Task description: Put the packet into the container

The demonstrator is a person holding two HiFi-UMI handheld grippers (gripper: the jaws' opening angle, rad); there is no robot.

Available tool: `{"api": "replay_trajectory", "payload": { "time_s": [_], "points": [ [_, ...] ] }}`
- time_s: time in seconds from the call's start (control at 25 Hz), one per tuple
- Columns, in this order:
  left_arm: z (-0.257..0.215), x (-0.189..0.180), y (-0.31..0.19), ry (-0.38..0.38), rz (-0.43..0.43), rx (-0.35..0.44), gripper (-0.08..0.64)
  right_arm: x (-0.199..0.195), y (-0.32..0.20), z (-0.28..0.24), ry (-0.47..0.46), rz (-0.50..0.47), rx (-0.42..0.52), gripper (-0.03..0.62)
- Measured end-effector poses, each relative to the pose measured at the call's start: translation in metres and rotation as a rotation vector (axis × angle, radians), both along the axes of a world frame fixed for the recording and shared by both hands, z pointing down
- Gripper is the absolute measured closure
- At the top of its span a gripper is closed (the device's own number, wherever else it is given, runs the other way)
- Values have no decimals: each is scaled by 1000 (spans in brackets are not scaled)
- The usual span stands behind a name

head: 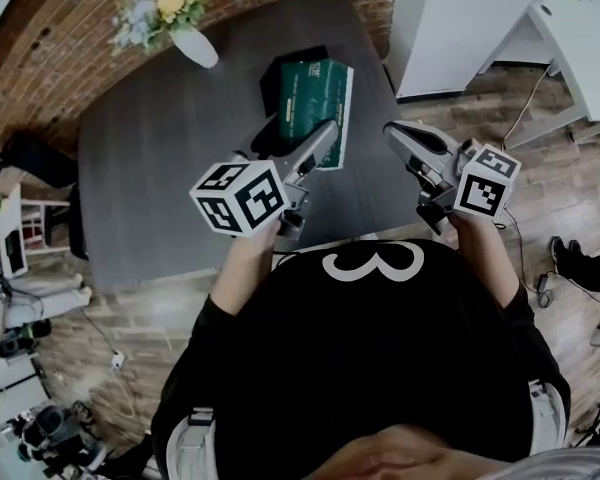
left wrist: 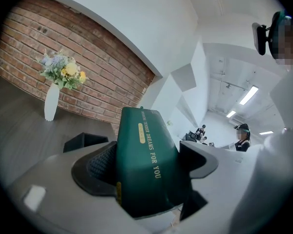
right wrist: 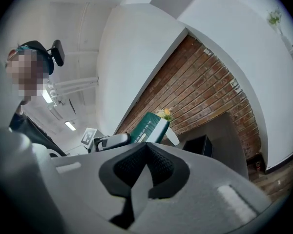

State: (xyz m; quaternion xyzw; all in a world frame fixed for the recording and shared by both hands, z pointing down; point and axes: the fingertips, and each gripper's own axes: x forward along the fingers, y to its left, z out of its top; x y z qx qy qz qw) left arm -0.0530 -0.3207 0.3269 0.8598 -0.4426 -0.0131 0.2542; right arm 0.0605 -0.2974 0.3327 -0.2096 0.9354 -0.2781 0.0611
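Note:
My left gripper [head: 323, 136] is shut on a dark green packet [head: 316, 106] with gold print and holds it up above the dark grey table [head: 160, 158]. In the left gripper view the packet [left wrist: 145, 160] stands upright, clamped between the two black pads. A black open container [head: 271, 86] sits on the table just behind and partly under the packet; it also shows low at the left as the container [left wrist: 85, 141] in the left gripper view. My right gripper [head: 397, 135] hovers to the right, shut with nothing in it [right wrist: 146, 152]. From there the packet [right wrist: 149, 126] is visible.
A white vase of flowers [head: 185, 28] stands at the table's far left, against the brick wall [left wrist: 78, 57]. White furniture [head: 460, 28] rises beyond the table's right edge. Wooden floor with cables and equipment [head: 40, 428] surrounds the table.

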Motion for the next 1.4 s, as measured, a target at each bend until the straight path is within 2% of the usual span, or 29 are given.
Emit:
{"api": "replay_trajectory", "payload": {
  "time_s": [0.36,0.72,0.88,1.08,1.4],
  "points": [
    [-3,8,-60,-31,-121,-4,138,24,-42,3,18,-46,-13,591],
    [22,1,-96,-107,-255,-5,138,25,-48,33,6,-73,-68,591],
    [41,1,-117,-128,-298,-36,138,34,-53,44,7,-62,-99,591],
    [69,-12,-140,-201,-396,-78,138,40,-60,52,12,-43,-127,591],
    [107,-13,-160,-286,-441,-148,138,49,-69,58,25,-28,-146,591]
  ]
}}
